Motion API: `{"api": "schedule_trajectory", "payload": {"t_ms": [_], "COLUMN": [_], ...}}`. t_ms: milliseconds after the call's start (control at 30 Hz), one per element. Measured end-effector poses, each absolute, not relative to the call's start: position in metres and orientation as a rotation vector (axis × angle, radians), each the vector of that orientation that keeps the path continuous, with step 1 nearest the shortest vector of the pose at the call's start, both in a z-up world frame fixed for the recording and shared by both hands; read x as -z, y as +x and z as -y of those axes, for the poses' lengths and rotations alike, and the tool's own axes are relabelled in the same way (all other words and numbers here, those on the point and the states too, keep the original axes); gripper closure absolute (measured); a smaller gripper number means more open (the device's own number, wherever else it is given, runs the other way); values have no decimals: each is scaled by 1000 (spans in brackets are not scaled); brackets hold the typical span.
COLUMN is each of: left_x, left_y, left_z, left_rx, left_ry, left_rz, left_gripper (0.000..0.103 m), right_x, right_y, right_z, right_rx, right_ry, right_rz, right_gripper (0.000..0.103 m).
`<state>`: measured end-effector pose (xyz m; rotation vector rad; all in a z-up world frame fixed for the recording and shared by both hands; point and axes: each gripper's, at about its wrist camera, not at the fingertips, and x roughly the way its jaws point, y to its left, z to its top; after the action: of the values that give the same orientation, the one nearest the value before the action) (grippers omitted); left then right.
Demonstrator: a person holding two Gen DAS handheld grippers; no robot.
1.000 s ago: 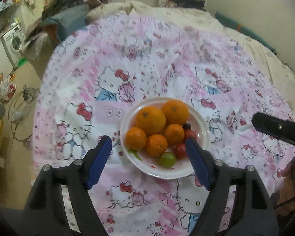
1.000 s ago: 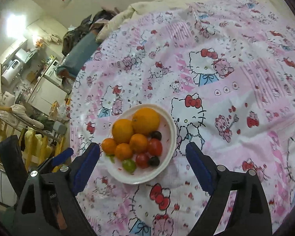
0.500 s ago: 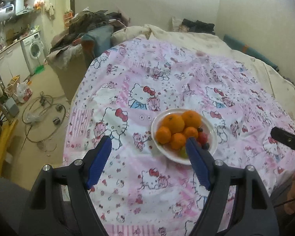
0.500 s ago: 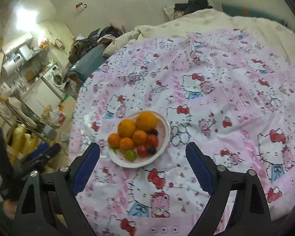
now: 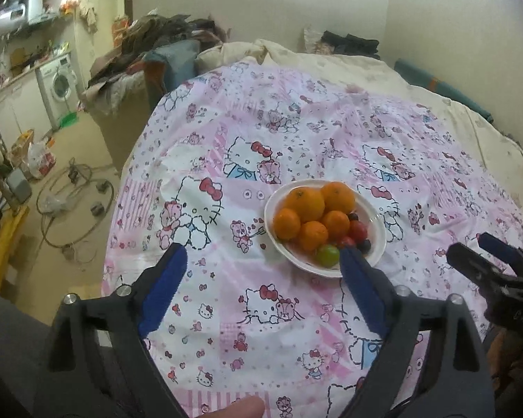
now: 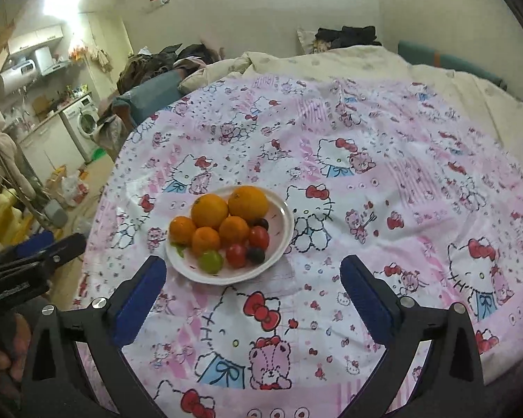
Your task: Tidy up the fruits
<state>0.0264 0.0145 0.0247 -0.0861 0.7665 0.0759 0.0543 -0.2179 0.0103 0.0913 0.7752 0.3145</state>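
Note:
A white plate point(image 5: 376, 240) point(image 6: 285, 221) rests on a pink cartoon-print sheet point(image 5: 254, 132) point(image 6: 383, 188). It holds several oranges point(image 5: 304, 204) point(image 6: 210, 210), red tomatoes point(image 6: 258, 237), dark grapes point(image 6: 255, 254) and one green fruit point(image 5: 327, 255) point(image 6: 210, 261). My left gripper point(image 5: 261, 261) hovers short of the plate, its jaws opening with nothing between them; the right finger overlaps the plate's near rim in view. My right gripper point(image 6: 252, 275) hangs near the plate's front right, jaws opening, with only the plate's edge and sheet behind the gap.
The sheet covers a bed with a cream duvet point(image 5: 331, 66) behind. Left of the bed, floor with cables point(image 5: 73, 205), a washing machine point(image 5: 61, 85) and a clothes pile point(image 5: 150, 45). The right gripper shows in the left wrist view at right point(image 5: 491, 264).
Both cameras pulled back from the plate and tilted up, so more of the room shows. Both pairs of jaws stand slightly wider than before.

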Motion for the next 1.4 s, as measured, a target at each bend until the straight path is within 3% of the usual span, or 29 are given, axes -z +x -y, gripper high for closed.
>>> {"api": "schedule_trajectory", "payload": {"t_ms": [100,1400], "left_x": [-24,-21], "left_y": [25,25], "left_z": [-13,-9], "left_rx": [-75,-65], "left_ry": [-88,-75], "left_rz": [-761,-759], "left_gripper": [0,0], "right_x": [-10,-11], "right_y": [55,57], "right_z": [216,220], "right_rx": [-309,-267], "right_ry": [94,83], "right_rz": [-762,-750], "right_gripper": [1,0]}}
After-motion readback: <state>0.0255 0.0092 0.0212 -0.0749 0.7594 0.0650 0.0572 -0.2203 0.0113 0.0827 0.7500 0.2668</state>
